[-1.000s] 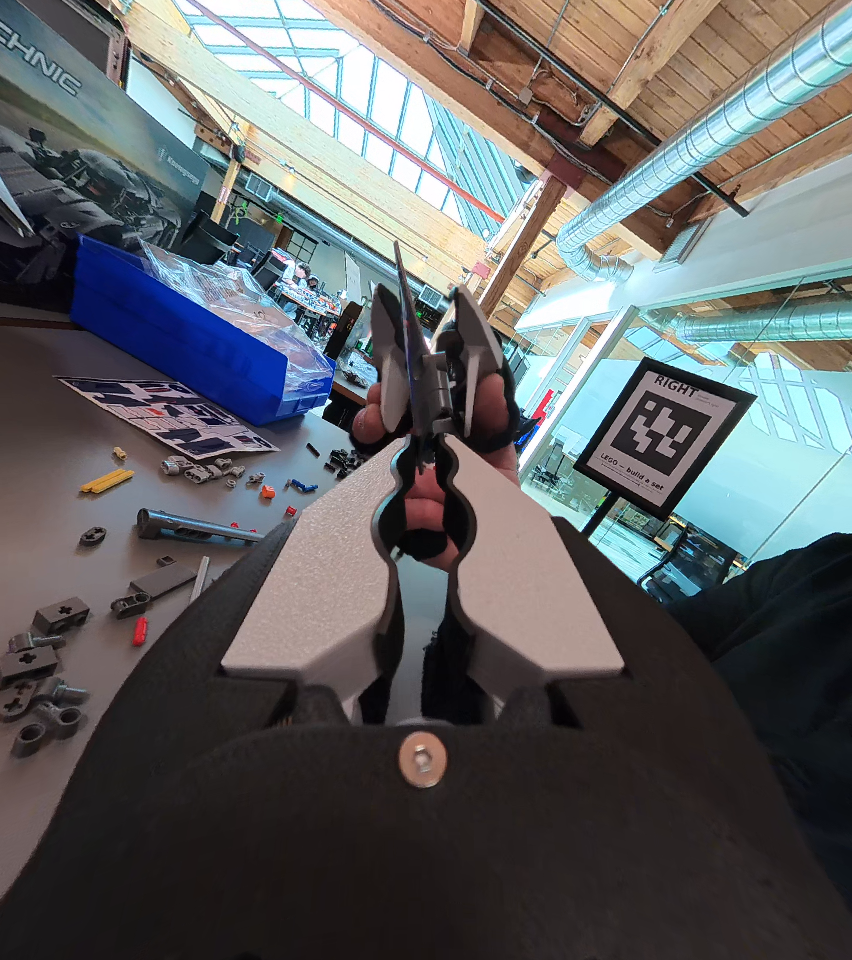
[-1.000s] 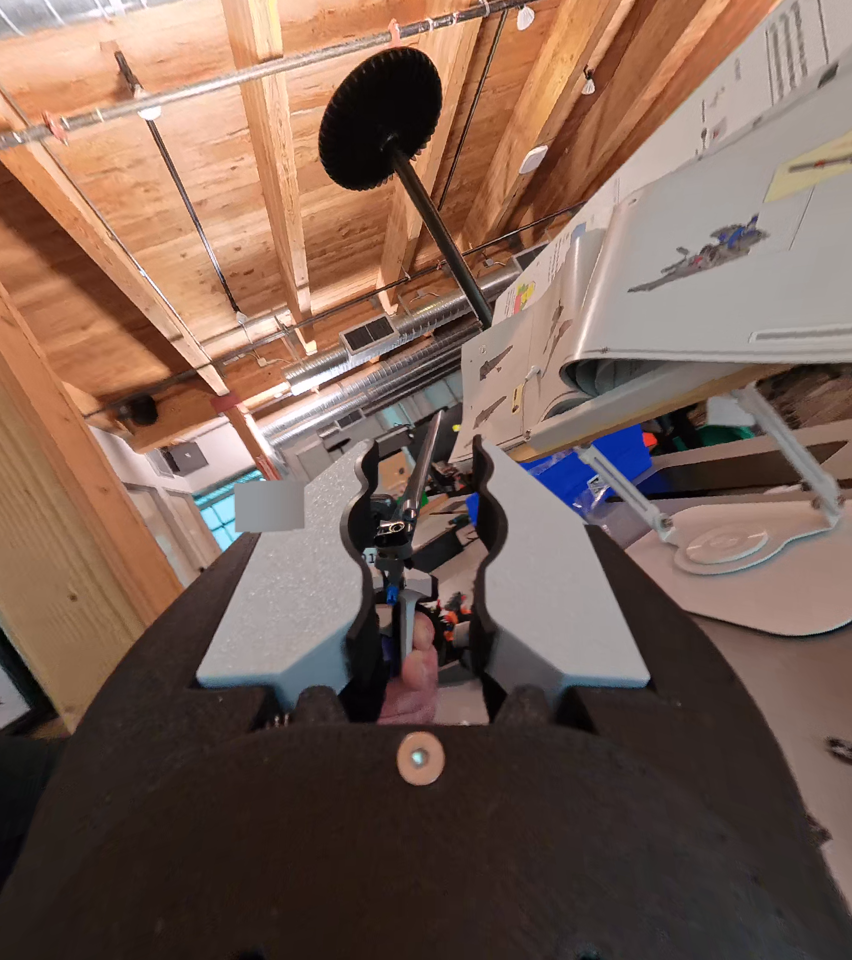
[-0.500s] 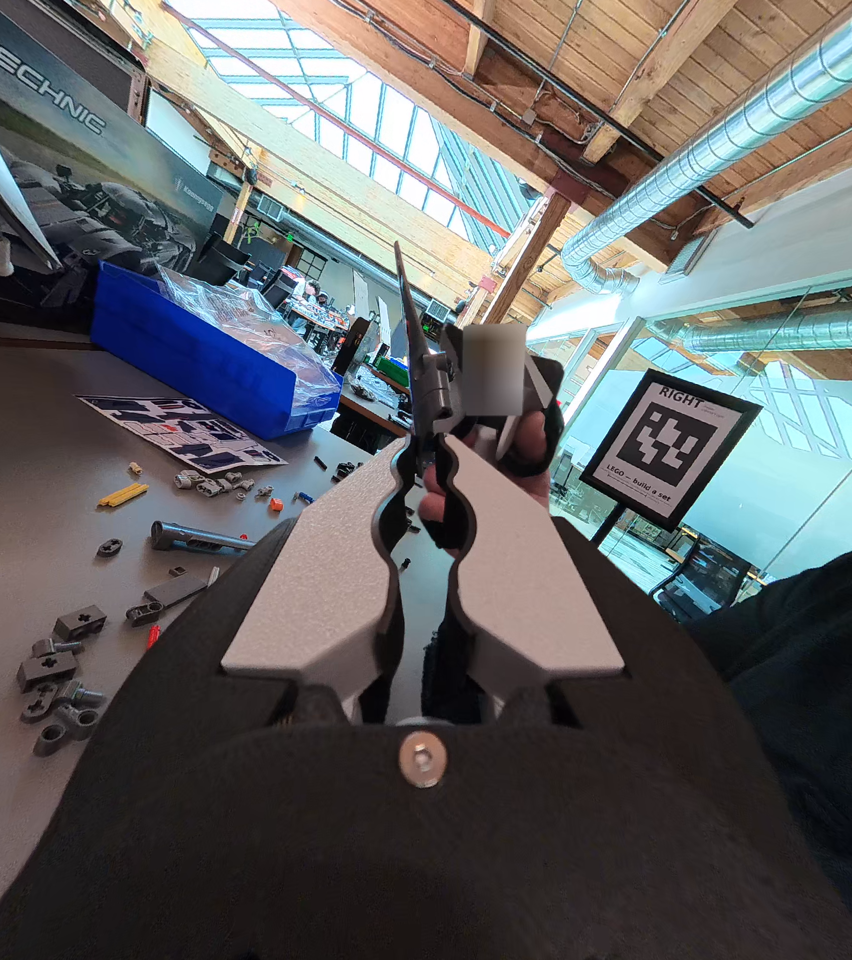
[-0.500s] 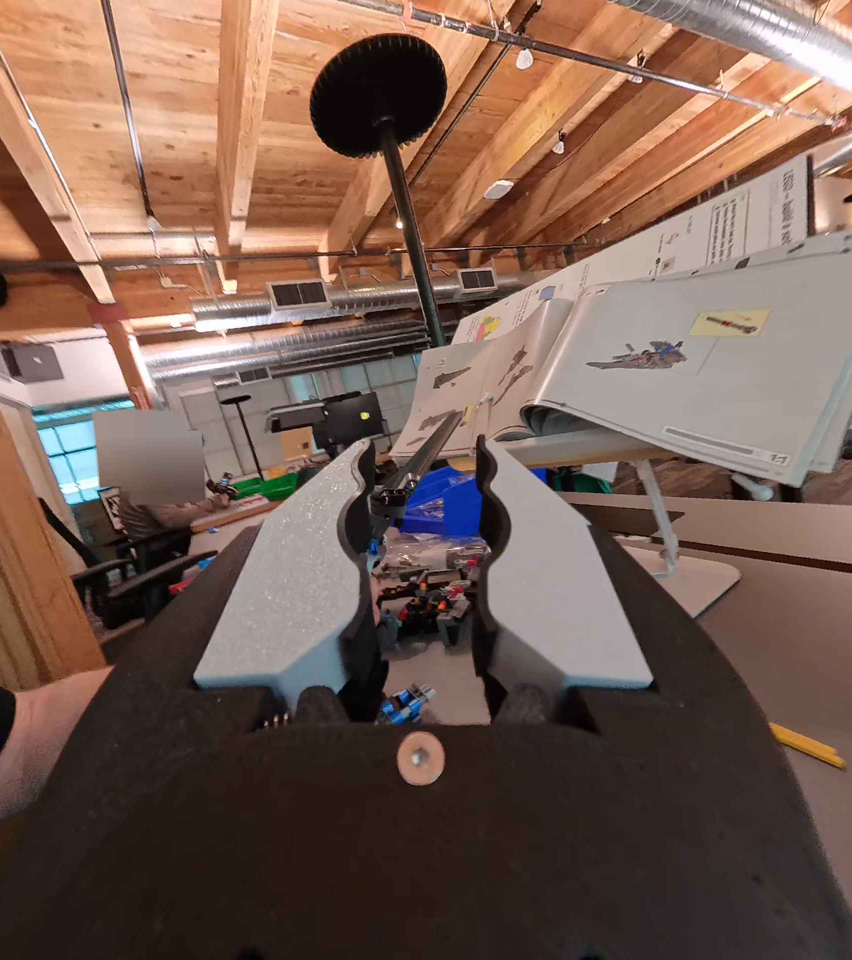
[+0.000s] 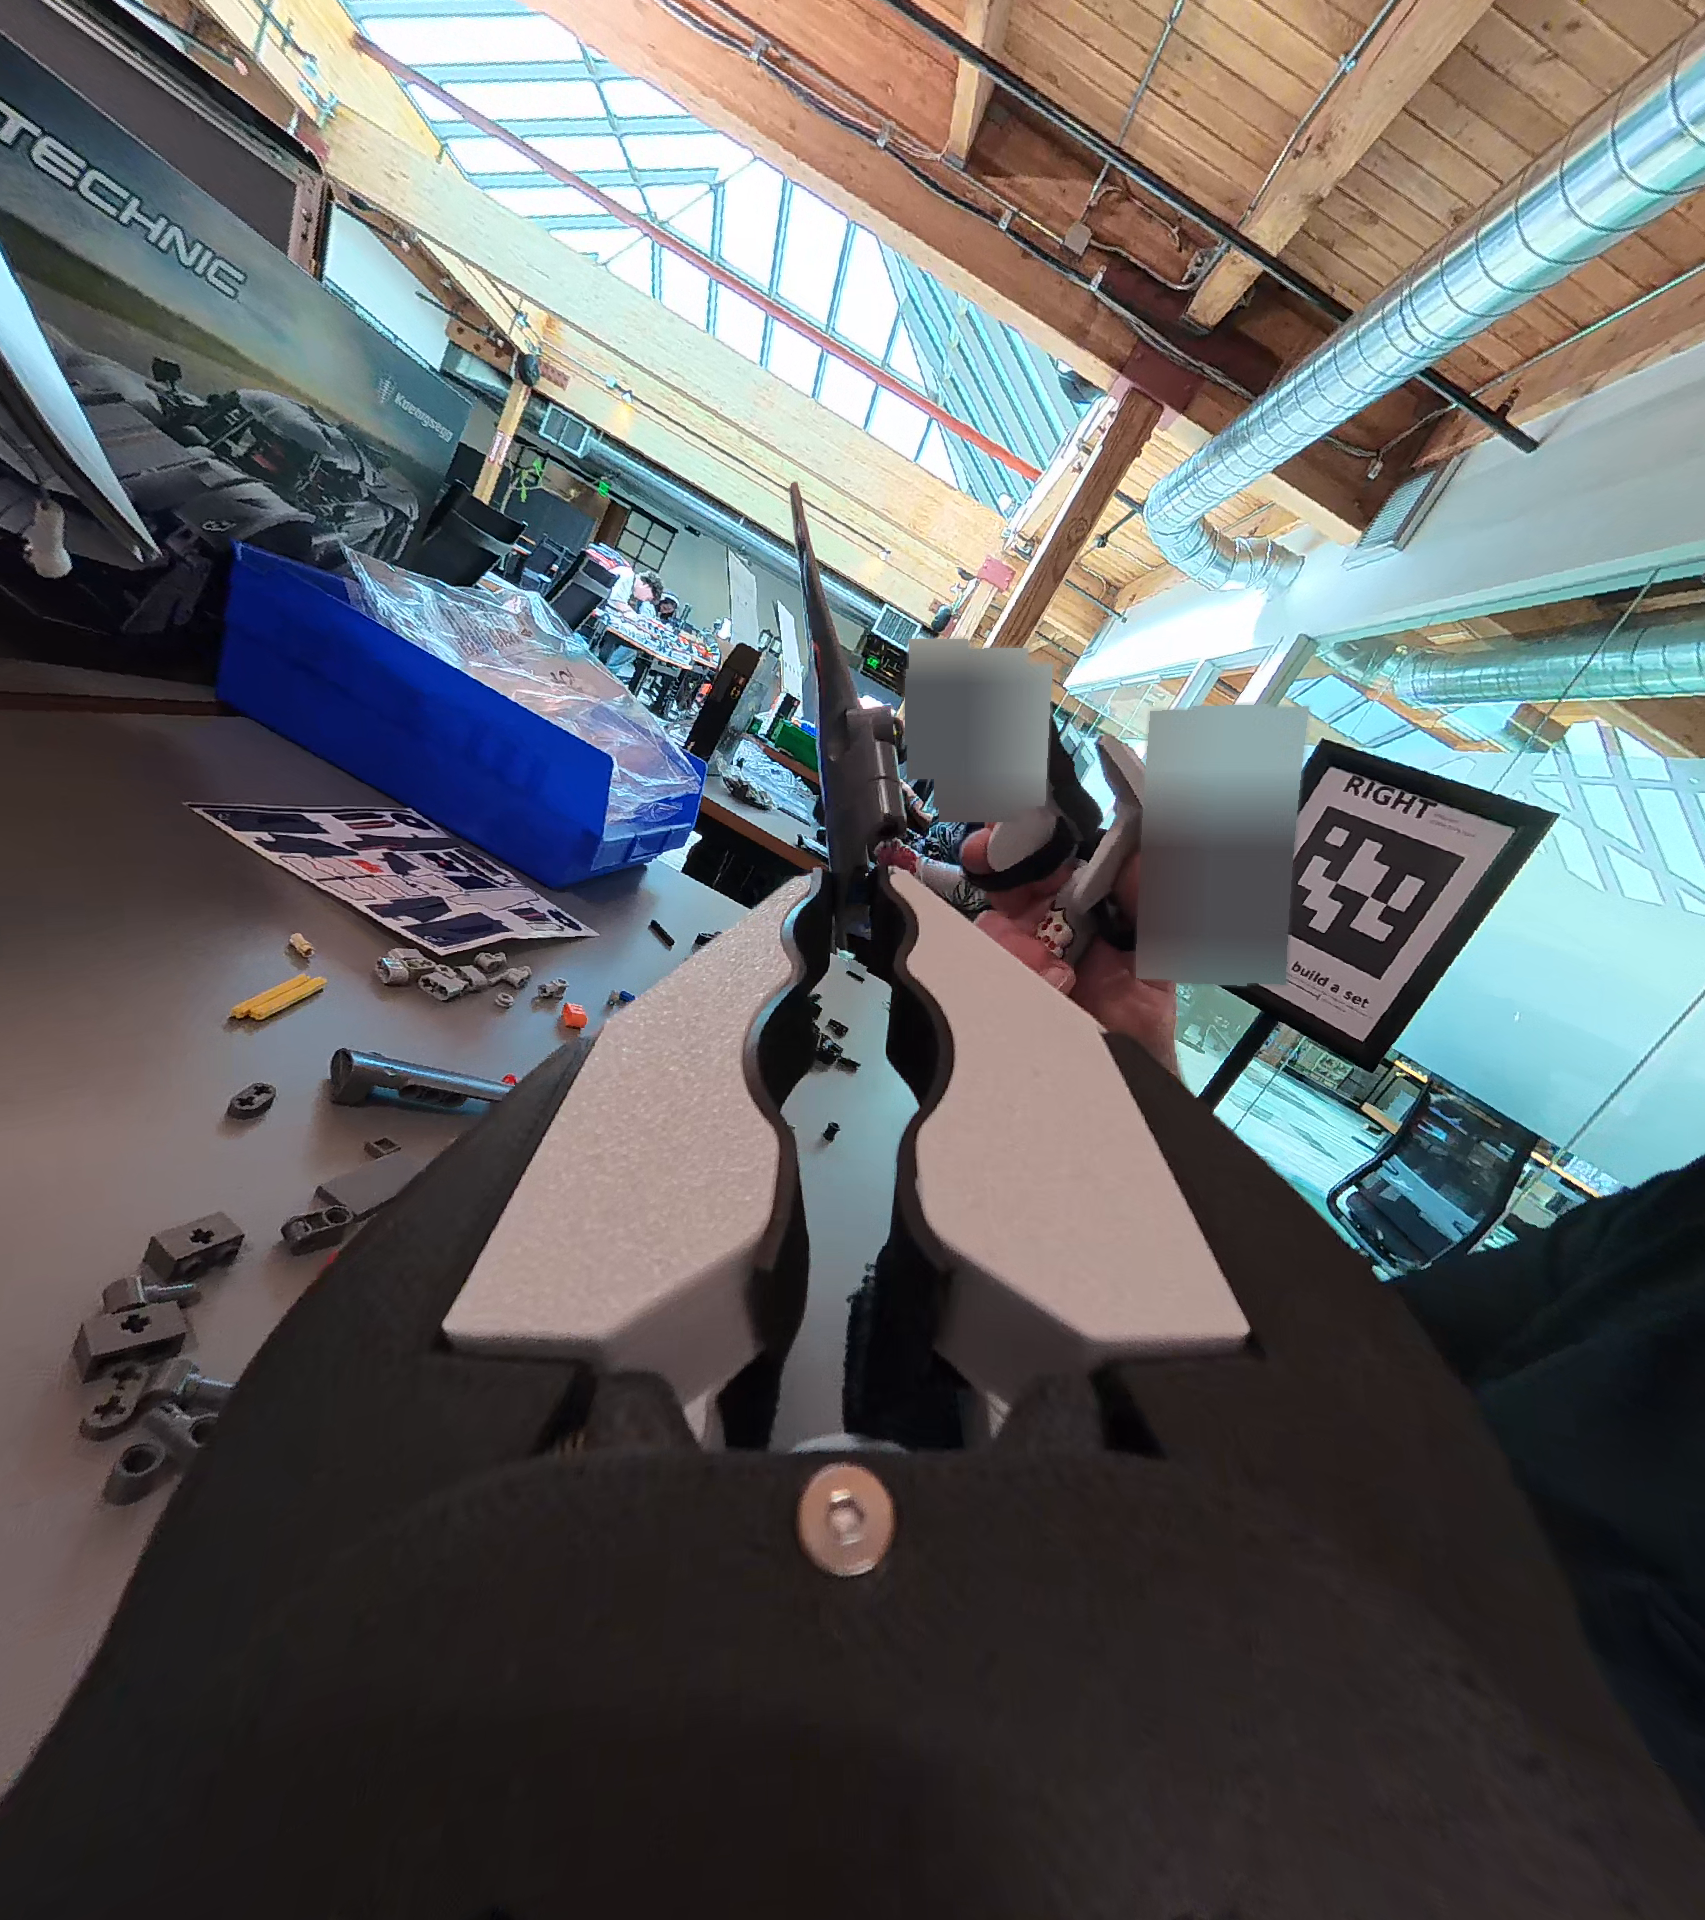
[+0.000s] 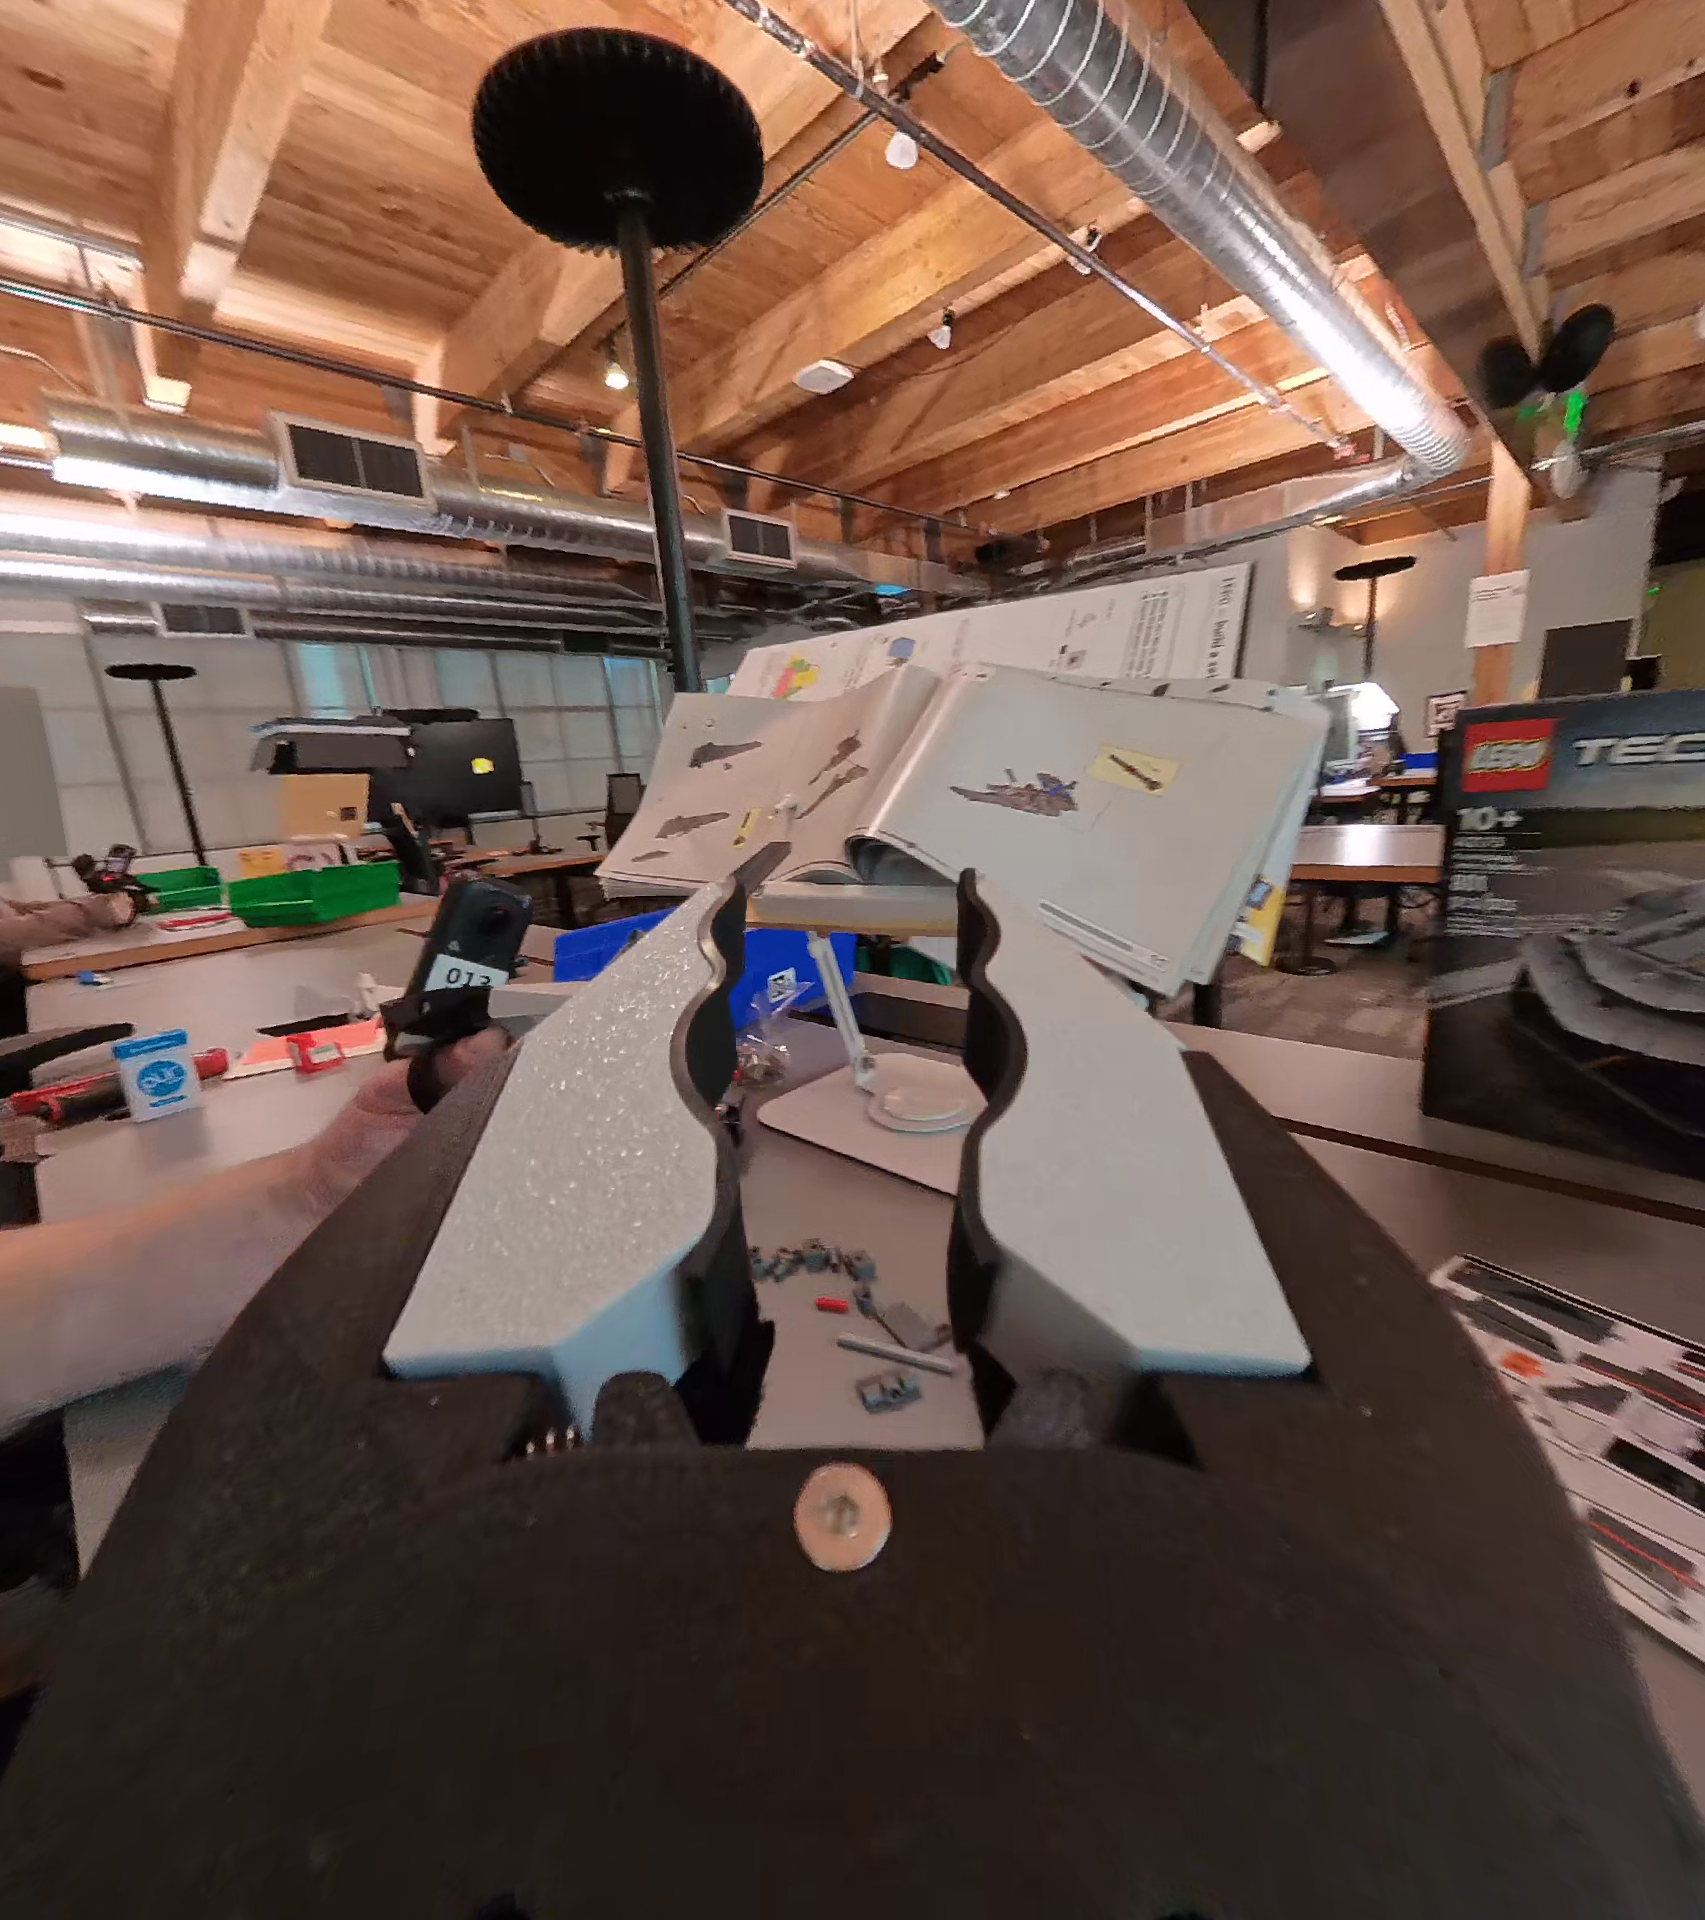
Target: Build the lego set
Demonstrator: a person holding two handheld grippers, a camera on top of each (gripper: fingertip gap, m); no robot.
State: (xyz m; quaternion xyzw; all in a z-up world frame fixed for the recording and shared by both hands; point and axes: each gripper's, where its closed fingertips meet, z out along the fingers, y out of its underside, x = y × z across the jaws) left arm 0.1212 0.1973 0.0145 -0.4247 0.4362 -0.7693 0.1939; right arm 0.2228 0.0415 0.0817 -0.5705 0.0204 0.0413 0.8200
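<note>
Grey fingertips of your left gripper pinch the base of the thin dark assembly, which stands nearly upright. Right gripper is released, empty (jaws wide). Loose grey pieces lie on the table below it. Risk: that narrow pinch lets the assembly pivot or slip under side load.

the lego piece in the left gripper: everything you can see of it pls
The lego assembly is a long, thin, dark blue blade-like panel that tapers to a point at the top, with a short grey connector block fixed to its right side about midway up. It looks like hard plastic. It stands nearly upright, leaning slightly left, held above the table. Its lower end is pinched between the tips of the left gripper, the only thing visibly touching it. The part below the fingertips is hidden.
</note>
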